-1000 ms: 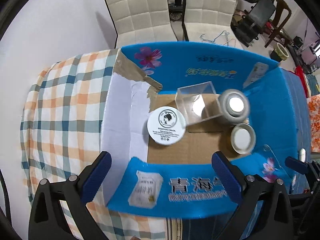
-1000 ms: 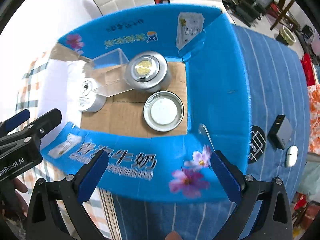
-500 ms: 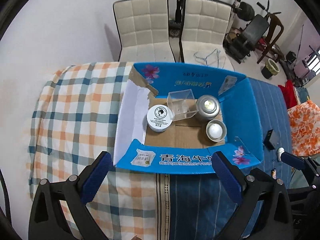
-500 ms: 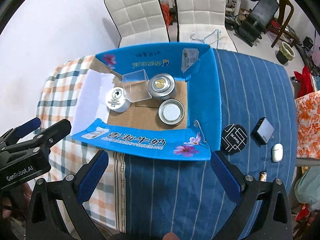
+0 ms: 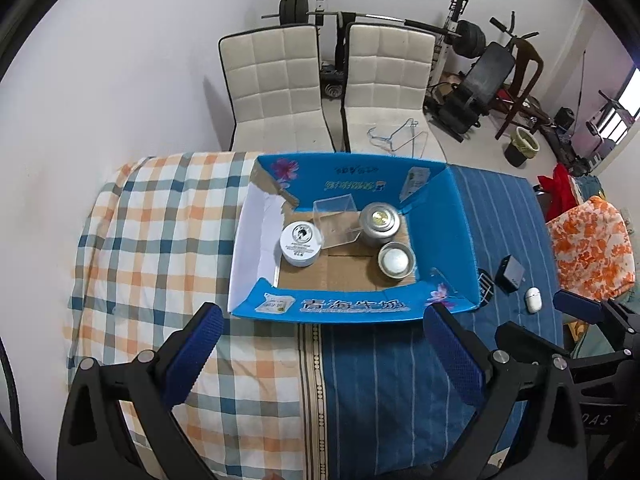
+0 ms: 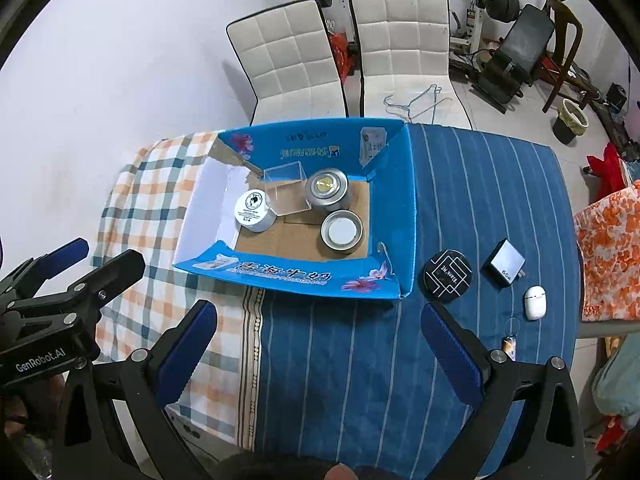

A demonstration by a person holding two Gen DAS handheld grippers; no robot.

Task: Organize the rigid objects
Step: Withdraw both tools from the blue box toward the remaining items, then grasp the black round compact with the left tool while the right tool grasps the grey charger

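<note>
A blue cardboard box (image 5: 352, 307) (image 6: 296, 276) stands open on the table. Inside it are a white round jar (image 5: 301, 242) (image 6: 254, 210), a clear plastic cube (image 5: 335, 223) (image 6: 285, 194), a silver tin with a gold knob (image 5: 379, 220) (image 6: 327, 191) and a low silver tin with a white lid (image 5: 395, 260) (image 6: 341, 234). My left gripper (image 5: 320, 352) hangs open well above the near table, empty. My right gripper (image 6: 316, 344) is likewise open and empty, high over the blue striped cloth.
To the right of the box lie a black round coaster (image 6: 448, 275), a dark charger block (image 6: 503, 263) (image 5: 510, 274), a white earbud case (image 6: 535, 302) (image 5: 533, 300) and a small keyring (image 6: 509, 345). Two white chairs (image 5: 332, 80) stand behind the table. Gym gear fills the back right.
Both grippers have pulled up and back from the box, which now looks much smaller. The objects inside have not moved. Both grippers stayed open.
</note>
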